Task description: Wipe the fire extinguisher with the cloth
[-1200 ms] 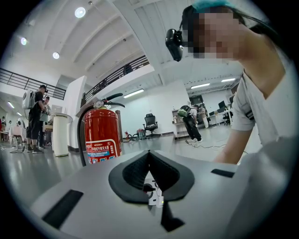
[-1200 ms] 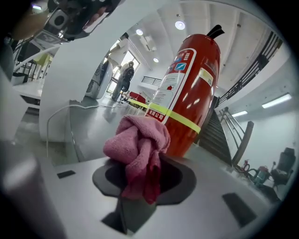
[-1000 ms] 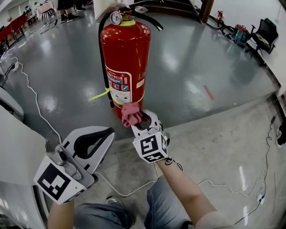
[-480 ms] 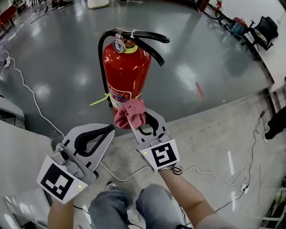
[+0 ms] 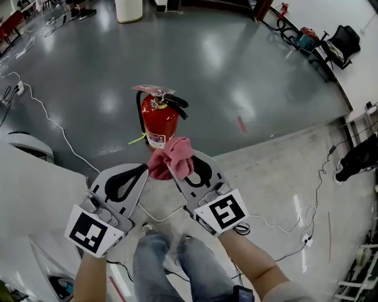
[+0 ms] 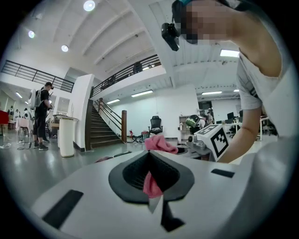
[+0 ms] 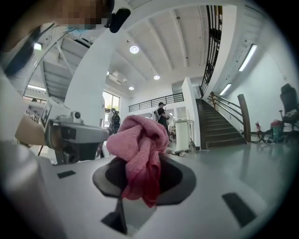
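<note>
The red fire extinguisher [image 5: 159, 122] stands upright on the grey floor, small and well beyond both grippers. My right gripper [image 5: 175, 165] is shut on the bunched pink cloth [image 5: 171, 158], held up in the air short of the extinguisher and apart from it. In the right gripper view the cloth [image 7: 140, 142] bulges out of the right gripper [image 7: 145, 161]. My left gripper [image 5: 143, 171] is shut just left of the cloth, with nothing seen in its jaws. In the left gripper view the left gripper [image 6: 149, 155] is shut, with the cloth [image 6: 160, 143] just past its tips.
White cables [image 5: 56, 127] trail over the floor at left and near my feet. A white bin [image 5: 129, 9] stands far back. Chairs and bags [image 5: 307, 38] are at the top right. A pale curved object [image 5: 26, 143] lies at the left. A staircase [image 6: 100, 130] and a standing person [image 6: 42, 116] are distant.
The head view has pulled up and back, so the extinguisher looks smaller and farther. The right gripper with the cloth has come off the extinguisher's lower body. The left gripper stays shut beside it.
</note>
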`<control>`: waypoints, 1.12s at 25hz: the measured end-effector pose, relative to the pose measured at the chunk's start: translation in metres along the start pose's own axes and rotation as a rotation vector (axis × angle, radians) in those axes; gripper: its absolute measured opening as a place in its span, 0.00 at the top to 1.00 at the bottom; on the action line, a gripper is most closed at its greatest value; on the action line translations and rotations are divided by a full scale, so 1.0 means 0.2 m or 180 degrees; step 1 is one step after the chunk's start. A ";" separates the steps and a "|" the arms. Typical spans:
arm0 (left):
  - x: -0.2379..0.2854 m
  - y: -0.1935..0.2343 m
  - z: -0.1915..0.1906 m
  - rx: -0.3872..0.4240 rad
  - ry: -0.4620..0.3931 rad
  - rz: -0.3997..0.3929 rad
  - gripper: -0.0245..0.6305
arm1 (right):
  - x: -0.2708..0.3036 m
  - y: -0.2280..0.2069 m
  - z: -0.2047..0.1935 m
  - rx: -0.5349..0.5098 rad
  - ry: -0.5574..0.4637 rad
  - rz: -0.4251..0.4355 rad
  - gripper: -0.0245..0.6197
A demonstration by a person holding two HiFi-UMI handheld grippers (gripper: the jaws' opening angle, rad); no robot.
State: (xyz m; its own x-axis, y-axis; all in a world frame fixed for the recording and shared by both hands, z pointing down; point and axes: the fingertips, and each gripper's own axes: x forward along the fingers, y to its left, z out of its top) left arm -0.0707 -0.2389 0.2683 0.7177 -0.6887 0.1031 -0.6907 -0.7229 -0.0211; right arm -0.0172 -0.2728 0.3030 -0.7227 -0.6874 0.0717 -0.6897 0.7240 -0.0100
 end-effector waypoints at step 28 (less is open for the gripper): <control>-0.39 -0.53 0.97 -0.0092 -0.0266 0.0191 0.95 | -0.68 0.39 1.03 0.0115 -0.0189 0.0533 0.74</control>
State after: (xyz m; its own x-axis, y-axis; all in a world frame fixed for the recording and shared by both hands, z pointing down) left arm -0.0365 -0.1188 0.0693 0.6790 -0.7339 0.0190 -0.7341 -0.6791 0.0040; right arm 0.0175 -0.1350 0.0879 -0.8283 -0.5603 0.0069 -0.5598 0.8269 -0.0527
